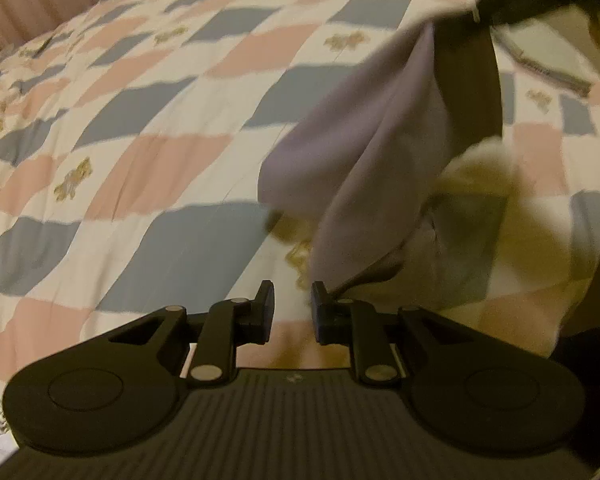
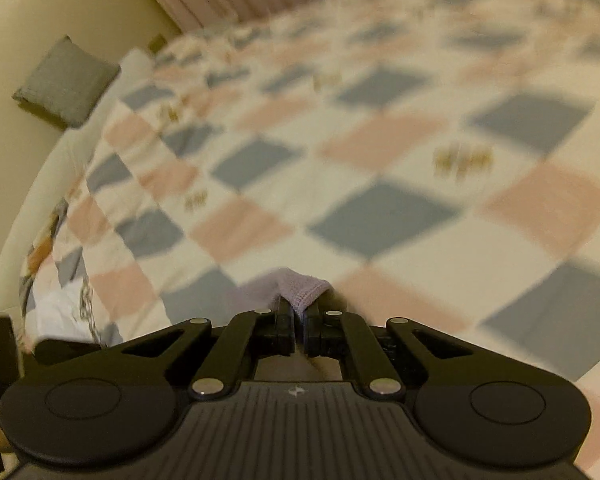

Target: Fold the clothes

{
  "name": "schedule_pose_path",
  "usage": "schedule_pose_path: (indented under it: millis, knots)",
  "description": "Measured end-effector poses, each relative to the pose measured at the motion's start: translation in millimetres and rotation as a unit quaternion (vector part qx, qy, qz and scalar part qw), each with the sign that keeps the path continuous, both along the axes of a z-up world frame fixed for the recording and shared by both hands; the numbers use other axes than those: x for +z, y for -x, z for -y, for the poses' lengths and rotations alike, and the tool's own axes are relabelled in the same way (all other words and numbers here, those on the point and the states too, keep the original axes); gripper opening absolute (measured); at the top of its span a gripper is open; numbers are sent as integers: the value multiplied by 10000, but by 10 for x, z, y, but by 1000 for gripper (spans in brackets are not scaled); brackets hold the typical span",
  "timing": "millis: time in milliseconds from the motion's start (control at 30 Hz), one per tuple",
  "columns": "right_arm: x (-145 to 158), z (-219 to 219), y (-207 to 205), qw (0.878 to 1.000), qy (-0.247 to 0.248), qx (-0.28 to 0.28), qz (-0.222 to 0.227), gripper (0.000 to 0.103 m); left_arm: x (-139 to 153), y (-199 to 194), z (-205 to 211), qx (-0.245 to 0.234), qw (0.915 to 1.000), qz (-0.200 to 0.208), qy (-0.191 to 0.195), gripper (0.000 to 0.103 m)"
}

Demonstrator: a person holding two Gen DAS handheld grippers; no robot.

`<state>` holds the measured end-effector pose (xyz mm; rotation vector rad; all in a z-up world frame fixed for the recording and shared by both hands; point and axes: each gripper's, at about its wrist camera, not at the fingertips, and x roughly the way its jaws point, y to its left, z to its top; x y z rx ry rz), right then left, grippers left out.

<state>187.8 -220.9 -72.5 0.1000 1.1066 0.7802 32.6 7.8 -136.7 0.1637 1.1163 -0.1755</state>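
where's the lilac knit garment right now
The lilac knit garment hangs above the checked quilt, pinched at one edge by the right tool, right of the open left tool.

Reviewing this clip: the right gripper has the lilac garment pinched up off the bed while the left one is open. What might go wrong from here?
1. The right gripper pinches only a small corner of the lilac garment; the hanging weight may pull it free.
2. The left gripper is open beside the garment's lower edge and may close on a bunched fold, giving a crooked fold.
3. The cream clothing lies under the hanging garment and could get snagged.
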Motion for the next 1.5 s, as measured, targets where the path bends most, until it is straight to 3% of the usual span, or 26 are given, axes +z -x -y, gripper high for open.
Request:
schedule_pose_path:
  millis: [167,300,367,400,467,600,700,967,1133,1267,1333,1367,1400,1433,1500]
  knots:
    - [875,-86,58,9941,-96,233,1053,4,175,17,5,29,9993,311,199,22]
    - [1180,-455,229,9829,-30,774,1668,4,273,66,-91,160,9985,460,240,24]
    - [1005,-693,270,9824,8,1116,1496,7,288,109,-176,285,9983,472,203,24]
    - [868,-823,290,9828,58,1269,1339,19,289,139,-231,369,9981,460,175,26]
    - [533,-1065,356,9836,171,1568,873,35,296,200,-332,521,9977,422,111,27]
    - [85,-1105,523,9864,233,1603,274,36,309,269,-478,755,9963,402,12,33]
    - [-88,-875,594,9900,433,1336,166,37,286,197,-438,674,9967,452,57,38]
    - [-464,-5,368,9913,1266,356,77,47,43,-407,362,-700,9946,759,96,52]
    - [-715,349,165,9893,1454,120,29,53,-370,-703,883,-1850,9801,661,-292,53]
    - [-976,486,85,9881,1524,200,-93,59,-728,-797,1083,-2436,9654,529,-762,52]
    - [-1127,508,64,9876,1527,282,-212,59,-864,-854,1134,-2610,9597,432,-952,50]
    - [-1207,518,51,9878,1501,318,-269,59,-931,-883,1159,-2695,9566,382,-1044,41]
    - [-1288,521,29,9880,1468,341,-348,59,-957,-913,1153,-2699,9568,292,-1041,20]
    - [-1340,521,8,9882,1427,342,-438,58,-982,-943,1145,-2699,9571,204,-1036,11]
    - [-1425,530,-37,9889,1319,301,-621,56,-910,-990,1029,-2449,9656,171,-860,5]
